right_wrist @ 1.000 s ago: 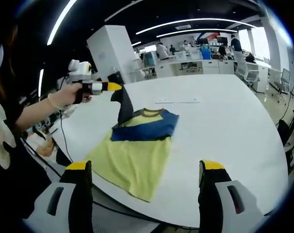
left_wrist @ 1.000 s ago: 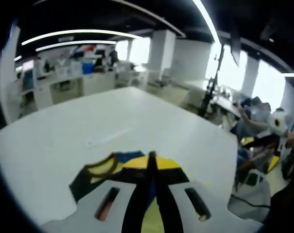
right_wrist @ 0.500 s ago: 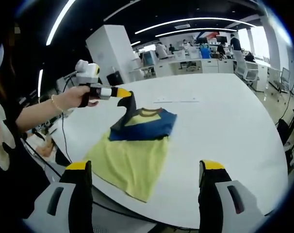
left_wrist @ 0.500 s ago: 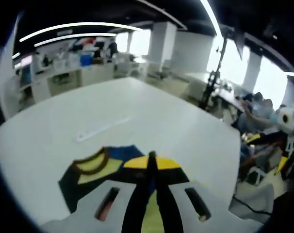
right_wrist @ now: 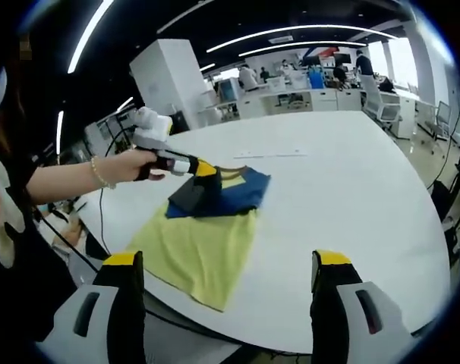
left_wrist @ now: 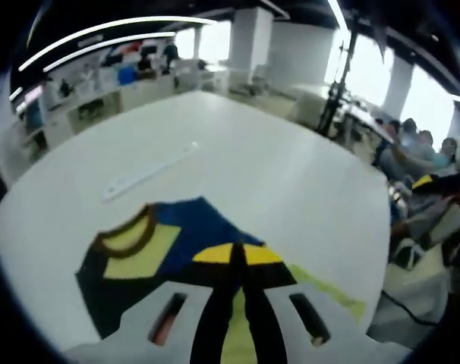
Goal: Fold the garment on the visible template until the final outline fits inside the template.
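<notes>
Your left gripper (left_wrist: 237, 254) has its two jaws pressed together, and a dark fold of the garment (right_wrist: 207, 227) is clamped between the yellow tips. In the right gripper view you can see this same gripper (right_wrist: 203, 169) from the side, held in your left hand (right_wrist: 131, 164), low over the cloth, with the dark sleeve part hanging from its tip down to the blue part of the garment.

Your right gripper (right_wrist: 226, 262) has its jaws wide apart and there is nothing between them. It stays off the near edge of the table (right_wrist: 351, 227), looking across it, and is not touching the garment.

The garment is a T-shirt with a yellow body, a blue upper part, dark sleeves and a brown collar band (left_wrist: 127, 231). In the right gripper view it lies on the left part of the white table, and its yellow bottom hem comes near the near-left edge. The upper blue part is folded over itself. In the left gripper view the collar and the blue part lie just in front of the jaws, and some yellow cloth shows at both sides of them.

Beyond the garment, toward the far edge of the table, a thin white strip (left_wrist: 150, 171) lies flat on the surface, well apart from the cloth. I cannot tell any template outline on the table.
</notes>
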{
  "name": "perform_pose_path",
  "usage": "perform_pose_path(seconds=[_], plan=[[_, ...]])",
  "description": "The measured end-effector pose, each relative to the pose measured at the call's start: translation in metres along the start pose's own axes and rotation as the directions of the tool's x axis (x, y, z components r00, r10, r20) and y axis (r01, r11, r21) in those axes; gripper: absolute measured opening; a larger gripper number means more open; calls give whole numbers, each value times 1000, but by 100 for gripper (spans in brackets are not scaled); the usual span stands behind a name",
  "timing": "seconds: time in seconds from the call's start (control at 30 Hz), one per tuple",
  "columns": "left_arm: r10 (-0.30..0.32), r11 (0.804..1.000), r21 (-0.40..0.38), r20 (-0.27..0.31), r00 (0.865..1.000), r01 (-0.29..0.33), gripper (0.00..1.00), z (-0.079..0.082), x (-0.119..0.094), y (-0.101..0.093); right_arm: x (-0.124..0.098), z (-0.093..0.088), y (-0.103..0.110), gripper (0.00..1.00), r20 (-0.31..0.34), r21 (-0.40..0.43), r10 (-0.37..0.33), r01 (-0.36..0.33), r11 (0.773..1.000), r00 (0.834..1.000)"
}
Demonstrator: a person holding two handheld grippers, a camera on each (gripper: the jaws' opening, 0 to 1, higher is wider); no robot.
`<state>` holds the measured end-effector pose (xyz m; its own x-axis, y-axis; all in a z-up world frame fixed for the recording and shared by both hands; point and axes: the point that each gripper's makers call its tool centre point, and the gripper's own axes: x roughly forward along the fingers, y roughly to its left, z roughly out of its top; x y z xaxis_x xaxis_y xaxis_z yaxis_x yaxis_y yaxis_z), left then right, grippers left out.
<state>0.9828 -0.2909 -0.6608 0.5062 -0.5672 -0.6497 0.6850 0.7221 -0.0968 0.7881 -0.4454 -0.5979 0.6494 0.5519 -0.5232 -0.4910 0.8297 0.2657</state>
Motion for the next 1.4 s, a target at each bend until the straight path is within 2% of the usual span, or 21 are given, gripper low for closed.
perform_pose_path(seconds=[0.4,0.77,1.4], plan=[[-7,1000,-26,-72,997,6,0,-24,31,-2,-10,-7,-9,91,-1,23,-28,28,999,1000],[-29,999,-23,-109,994,27,0,-33,50,-15,-14,-11,-14,91,-5,34,-40,40,999,999],[-47,999,-11,-178,983,46,0,-57,71,-34,-18,-12,-19,91,3,29,-31,31,999,1000]])
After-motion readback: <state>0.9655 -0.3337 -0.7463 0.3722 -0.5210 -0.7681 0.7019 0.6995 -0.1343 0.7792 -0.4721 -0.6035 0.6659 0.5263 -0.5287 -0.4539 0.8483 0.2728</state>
